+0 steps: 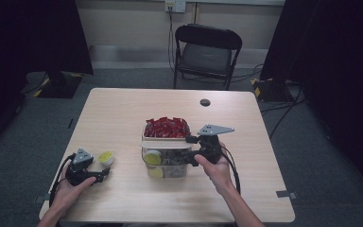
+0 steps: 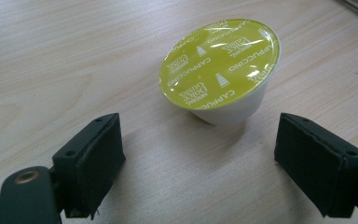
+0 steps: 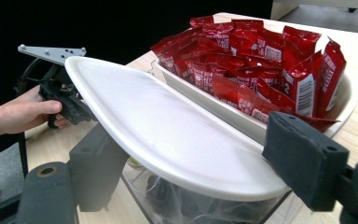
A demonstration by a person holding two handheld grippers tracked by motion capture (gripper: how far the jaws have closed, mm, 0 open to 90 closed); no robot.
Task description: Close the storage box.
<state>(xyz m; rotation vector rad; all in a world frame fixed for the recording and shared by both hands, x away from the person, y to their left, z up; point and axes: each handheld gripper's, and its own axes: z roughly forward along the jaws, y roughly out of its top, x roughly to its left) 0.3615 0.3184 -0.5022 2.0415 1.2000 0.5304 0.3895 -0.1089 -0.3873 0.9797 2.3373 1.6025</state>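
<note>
On the near left of the table [image 1: 123, 104], just beyond my left claw [image 2: 198, 154], a coffee capsule [image 2: 221, 70] with a yellow-green foil top sits upright on the wood — its foil tipped a little toward the camera. My left jaws stand wide apart with nothing between them, the capsule a bit ahead of the pads [image 2: 100, 154] and not touched. Toward the middle of the table, my right claw [image 3: 191, 172] is at the white lid [image 3: 168, 130] of a clear container [image 1: 165, 165], where more yellow-topped capsules show through the wall. The lid lies tilted over the container's top, and just behind it stands a white dish [image 3: 345, 100] packed with red sachets [image 3: 261, 60]. My right jaws flank the lid's near edge, released rather than clenched: the pads do not look pressed on it, so I judge that I am handling the lid, not carrying it. As I read it, the work is getting the loose capsule into the container — the lid being shifted aside is the step in hand. Next, my left claw must ease forward until the pads flank the capsule's white cup, close gently so the thin wall does not buckle, then lift it across to the opening.
</note>
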